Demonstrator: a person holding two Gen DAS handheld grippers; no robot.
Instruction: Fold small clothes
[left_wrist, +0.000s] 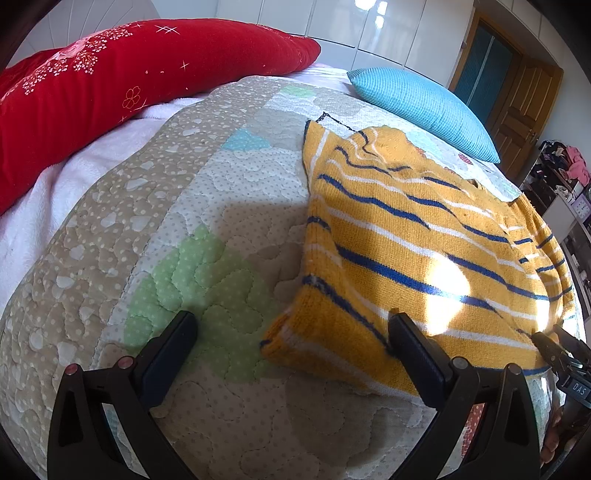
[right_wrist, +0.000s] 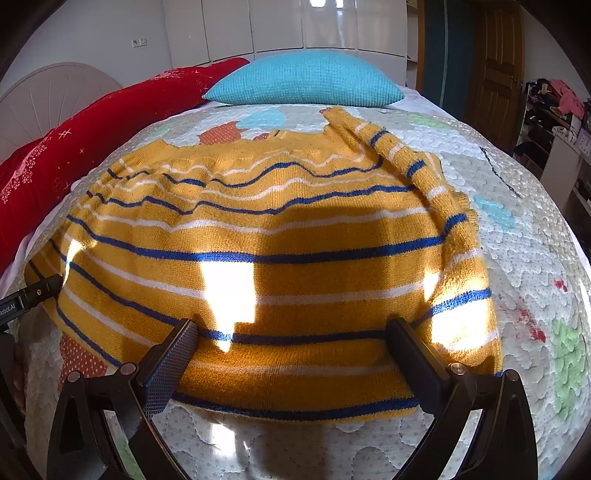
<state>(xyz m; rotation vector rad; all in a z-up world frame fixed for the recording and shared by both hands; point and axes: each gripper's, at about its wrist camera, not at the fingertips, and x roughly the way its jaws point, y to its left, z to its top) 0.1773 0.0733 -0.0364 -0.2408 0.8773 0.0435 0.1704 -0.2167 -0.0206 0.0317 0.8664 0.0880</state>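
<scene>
The yellow striped sweater (right_wrist: 273, 236) lies spread on the quilt (left_wrist: 221, 406), a sleeve folded over its body, likely a 1st fold. Both grippers hover at its near hem with jaws spread wide and nothing between them: the left gripper (left_wrist: 291, 339) at 1 corner, the right gripper (right_wrist: 291, 343) mid-hem, seemingly poised to pinch the edge and fold it toward the blue pillow (right_wrist: 303, 79).
</scene>
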